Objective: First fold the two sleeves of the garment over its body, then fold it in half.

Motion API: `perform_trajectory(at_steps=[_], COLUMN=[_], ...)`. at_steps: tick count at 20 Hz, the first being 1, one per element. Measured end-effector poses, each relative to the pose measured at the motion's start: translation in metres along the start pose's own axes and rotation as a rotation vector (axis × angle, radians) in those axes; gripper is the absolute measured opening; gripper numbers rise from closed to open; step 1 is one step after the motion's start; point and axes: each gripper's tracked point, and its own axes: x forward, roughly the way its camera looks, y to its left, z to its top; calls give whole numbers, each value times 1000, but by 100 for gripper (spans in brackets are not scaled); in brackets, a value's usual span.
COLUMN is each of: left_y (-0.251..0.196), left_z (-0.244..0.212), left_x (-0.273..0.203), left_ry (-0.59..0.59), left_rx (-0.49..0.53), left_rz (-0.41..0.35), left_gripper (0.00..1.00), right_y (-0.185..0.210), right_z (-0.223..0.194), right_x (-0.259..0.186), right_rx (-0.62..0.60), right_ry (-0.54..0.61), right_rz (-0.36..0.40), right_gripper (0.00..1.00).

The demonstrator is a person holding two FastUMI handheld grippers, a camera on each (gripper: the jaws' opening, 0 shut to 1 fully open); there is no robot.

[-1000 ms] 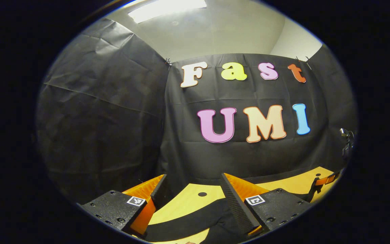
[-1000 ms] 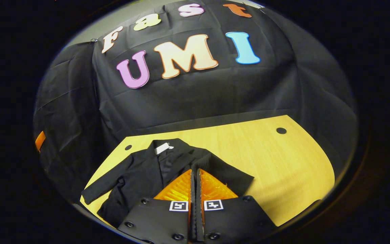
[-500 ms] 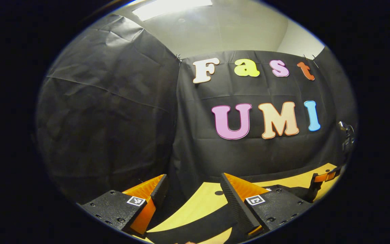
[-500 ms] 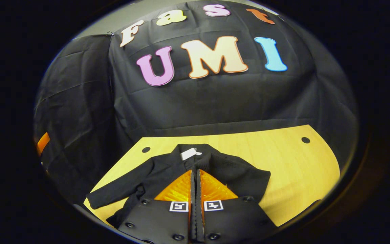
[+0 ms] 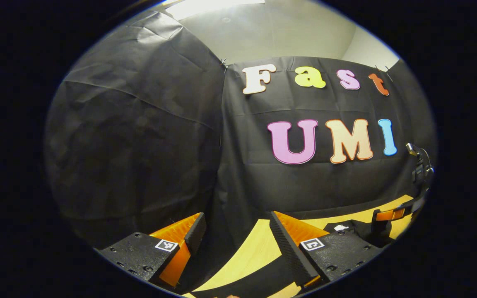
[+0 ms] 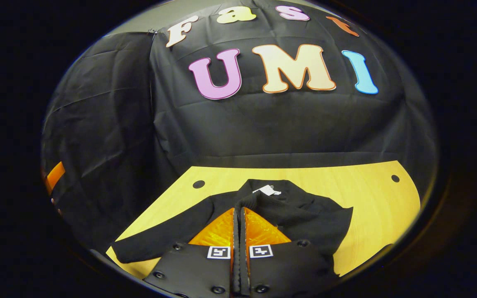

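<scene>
Counter [image 6: 371, 198]: pale wood, two dark round holes, your black jacket [image 6: 304, 215] spread on it.
Left tool [image 5: 234, 225]: wide open, empty.
Right tool [image 6: 238, 215]: closed; grip unclear.
Room: pale ceiling [image 5: 271, 33].

Light wooden table [image 6: 371, 207], black jacket [image 6: 304, 215] lying flat on it
</scene>
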Motion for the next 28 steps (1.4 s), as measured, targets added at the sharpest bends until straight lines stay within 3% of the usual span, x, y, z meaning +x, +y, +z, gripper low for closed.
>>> perform_trajectory(at_steps=[12,16,20,21,28], left_y=[23,32,38,40,50], left_z=[-28,-46,-88,-104,-207], left_x=[7,-4,-16,-18,-53], left_ry=[62,100,220,259,522], left_rx=[-40,-29,-32,-27,16], left_rz=[10,57,65,76,97], left_gripper=[93,92,92,93,94], right_y=[73,65,48,41,-3], right_z=[-1,36,39,37,1], right_x=[44,21,-10,-16,-39], right_rx=[-43,-116,-139,-135,-105], right_ry=[28,-116,-169,-166,-96], right_rz=[59,60,44,36,-32], right_gripper=[3,99,98,94,98])
